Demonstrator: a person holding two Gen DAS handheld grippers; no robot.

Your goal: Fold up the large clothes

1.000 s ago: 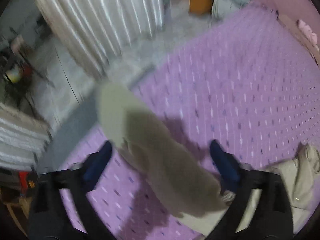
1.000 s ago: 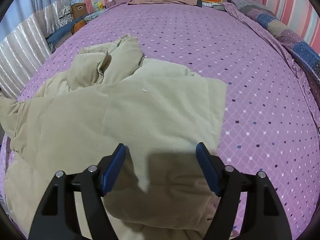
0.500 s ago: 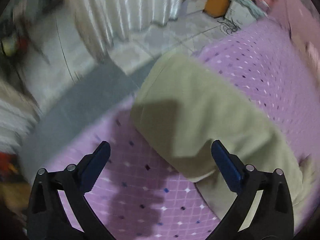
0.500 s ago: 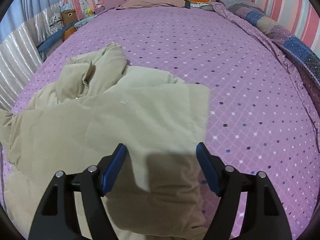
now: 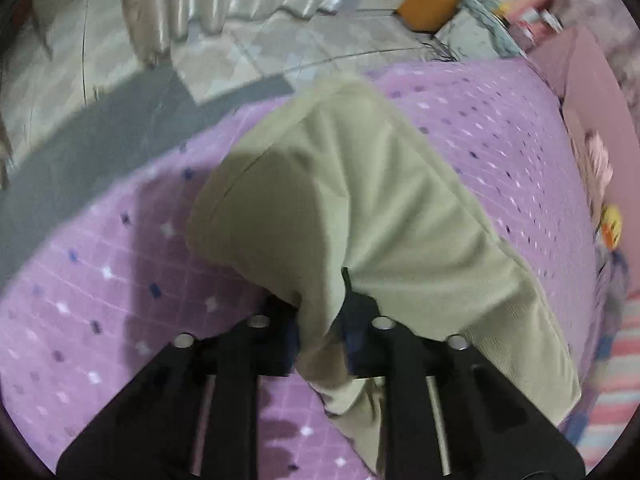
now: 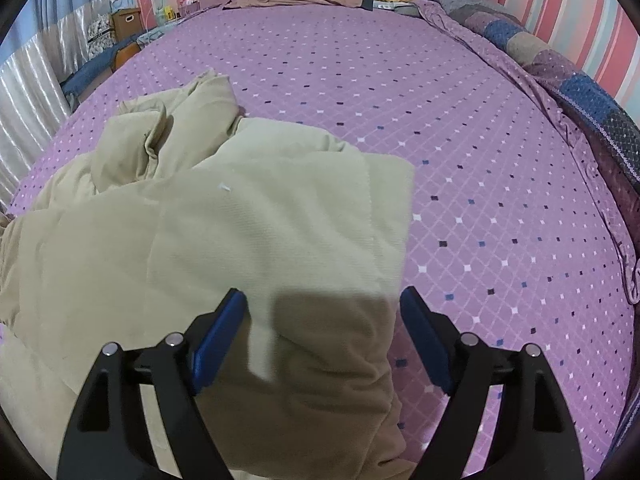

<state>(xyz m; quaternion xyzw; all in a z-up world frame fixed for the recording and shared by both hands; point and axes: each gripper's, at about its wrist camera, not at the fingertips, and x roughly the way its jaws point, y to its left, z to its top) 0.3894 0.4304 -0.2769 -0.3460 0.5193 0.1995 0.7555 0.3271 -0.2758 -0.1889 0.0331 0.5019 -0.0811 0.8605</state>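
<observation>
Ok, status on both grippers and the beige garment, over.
Left gripper just clamped shut on beige garment. Right gripper open over its corner. Purple bedspread otherwise unobstructed.

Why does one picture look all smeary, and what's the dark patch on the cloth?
Left wrist view: smeared by motion, worst at the floor and bedsheet edges. Right wrist view: sharp, though the fisheye lens bulges the bed. The dark patch on the cloth in the right wrist view is a shadow just ahead of the right tool.
</observation>
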